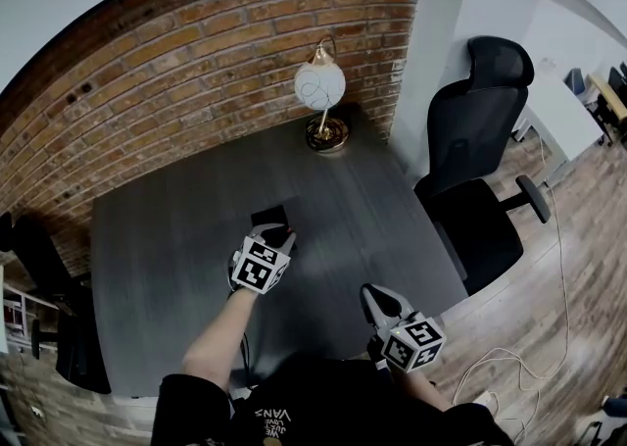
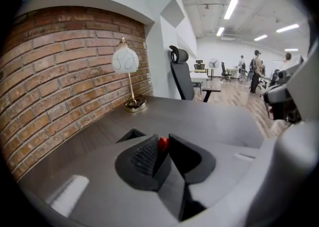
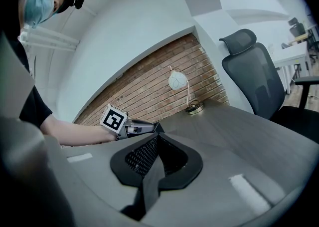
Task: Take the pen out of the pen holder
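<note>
Left gripper view is filled at its near edge by the left tongs [image 2: 163, 142], whose jaws are seen close together and clamped on the red end of the pen [image 2: 162, 144]. That red tip is pinched right between the two black pads, and the rest of the pen is hidden behind them. Just beyond the jaws, a little to the left, the square open mouth of the black pen holder [image 2: 130, 134] is seen on the dark tabletop [image 2: 209, 116]. Farther back a globe lamp [image 2: 125, 61] on a brass base is stood by the brick wall [image 2: 55, 76]. A black office chair [image 2: 180, 74] is placed at the tabletop's far side.

From the head view the pen is shown only as a small red spot at the tips of the left tongs, right at the near side of the pen holder. Whether its lower end is inside the holder cannot be told. The right tongs [image 1: 370, 291] are seen there well apart from the holder, over the near right part of the tabletop. Their jaws are shown clearly by the right gripper view alone: held together, with nothing between them. A bare forearm [image 3: 70, 133] and the left tongs' marker cube are caught there from the side, but the pen cannot be made out. People [image 2: 256, 69] standing in the far open office are shown by the left gripper view only.
</note>
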`<move>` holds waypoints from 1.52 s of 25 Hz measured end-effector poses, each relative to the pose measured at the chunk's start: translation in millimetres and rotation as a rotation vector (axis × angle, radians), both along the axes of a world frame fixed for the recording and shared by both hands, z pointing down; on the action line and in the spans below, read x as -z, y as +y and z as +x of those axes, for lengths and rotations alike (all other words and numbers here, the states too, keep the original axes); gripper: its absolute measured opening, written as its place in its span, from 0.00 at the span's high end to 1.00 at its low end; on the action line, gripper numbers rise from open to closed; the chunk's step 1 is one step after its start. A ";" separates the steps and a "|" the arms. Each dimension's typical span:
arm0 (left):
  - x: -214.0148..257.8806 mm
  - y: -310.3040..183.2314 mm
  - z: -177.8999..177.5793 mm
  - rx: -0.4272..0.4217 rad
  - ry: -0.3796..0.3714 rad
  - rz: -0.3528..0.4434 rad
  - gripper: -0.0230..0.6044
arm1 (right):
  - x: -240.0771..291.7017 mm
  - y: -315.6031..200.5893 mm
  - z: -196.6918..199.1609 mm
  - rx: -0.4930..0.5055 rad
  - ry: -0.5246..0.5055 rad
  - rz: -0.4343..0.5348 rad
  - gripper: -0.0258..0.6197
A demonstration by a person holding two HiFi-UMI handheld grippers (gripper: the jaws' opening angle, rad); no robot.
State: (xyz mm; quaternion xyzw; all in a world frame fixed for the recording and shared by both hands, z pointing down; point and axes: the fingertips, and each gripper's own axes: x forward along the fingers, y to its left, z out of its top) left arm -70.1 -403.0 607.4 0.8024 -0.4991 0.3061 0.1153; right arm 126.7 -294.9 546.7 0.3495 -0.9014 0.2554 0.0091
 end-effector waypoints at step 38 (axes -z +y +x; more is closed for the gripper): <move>95.4 70.7 -47.6 0.011 0.187 0.244 0.80 | 23.9 70.6 -68.0 -0.035 0.011 0.028 0.96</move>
